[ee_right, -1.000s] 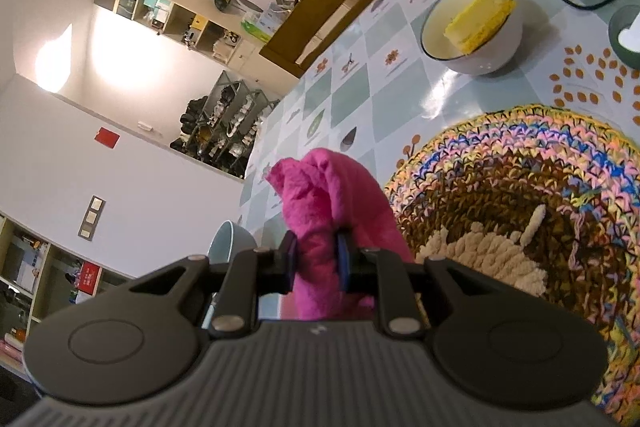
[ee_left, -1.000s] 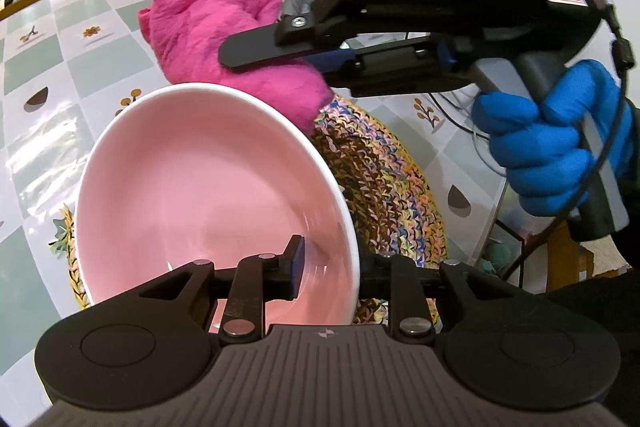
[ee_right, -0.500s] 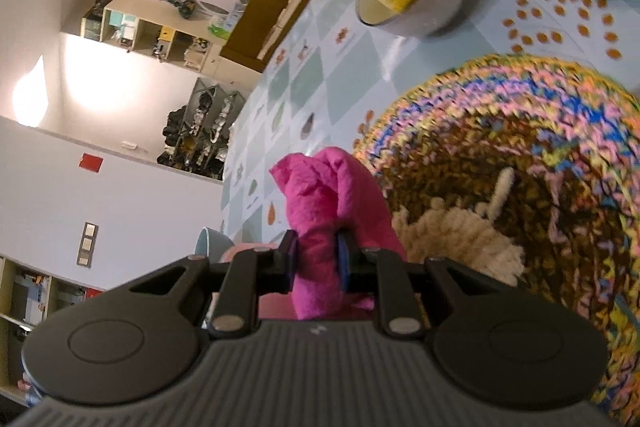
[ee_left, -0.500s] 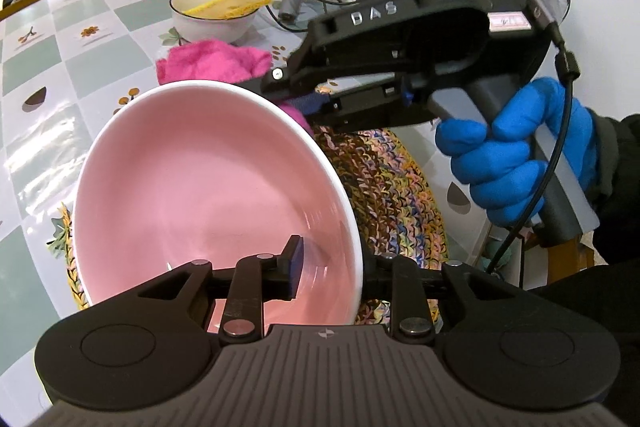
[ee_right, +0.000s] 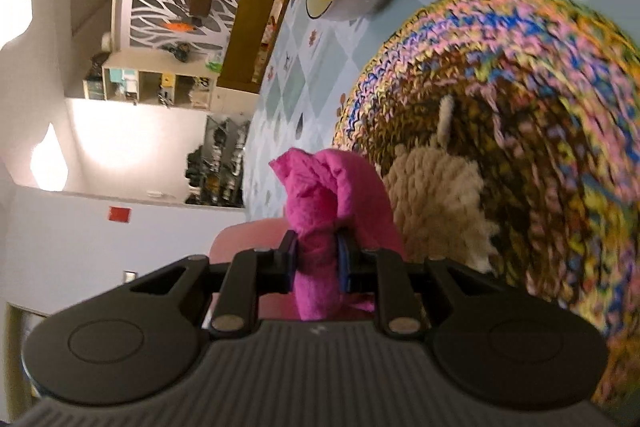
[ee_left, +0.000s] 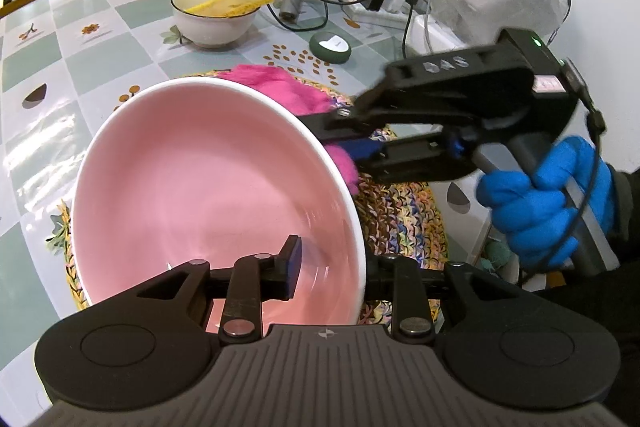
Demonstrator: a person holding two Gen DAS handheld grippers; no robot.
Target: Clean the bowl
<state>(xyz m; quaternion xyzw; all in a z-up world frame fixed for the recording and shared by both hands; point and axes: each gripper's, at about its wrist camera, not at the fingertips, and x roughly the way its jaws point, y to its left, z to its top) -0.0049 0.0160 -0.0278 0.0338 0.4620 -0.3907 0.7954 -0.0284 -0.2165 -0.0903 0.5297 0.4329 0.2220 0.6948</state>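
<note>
A pink bowl (ee_left: 208, 179) with a white rim is held tilted over the woven mat (ee_left: 400, 211), its opening toward the left wrist camera. My left gripper (ee_left: 332, 263) is shut on its near rim, one finger inside and one outside. My right gripper (ee_left: 336, 137), in a blue-gloved hand (ee_left: 540, 203), is shut on a magenta cloth (ee_left: 280, 87). The cloth lies against the outside of the bowl's far right rim, partly hidden behind it. In the right wrist view the cloth (ee_right: 320, 195) stands bunched between the fingers of my right gripper (ee_right: 316, 259), with the bowl's edge (ee_right: 248, 239) beside it.
A white bowl with a yellow sponge (ee_left: 214, 15) sits farther back on the checked tablecloth, with a green round object (ee_left: 330, 47) to its right. Cables, a power strip and devices crowd the far edge. A beige crocheted patch (ee_right: 436, 195) marks the middle of the mat (ee_right: 520, 107).
The right gripper has come down with the cloth from above the bowl's far rim to its right side and rolled. The bowl and left gripper have stayed put.
</note>
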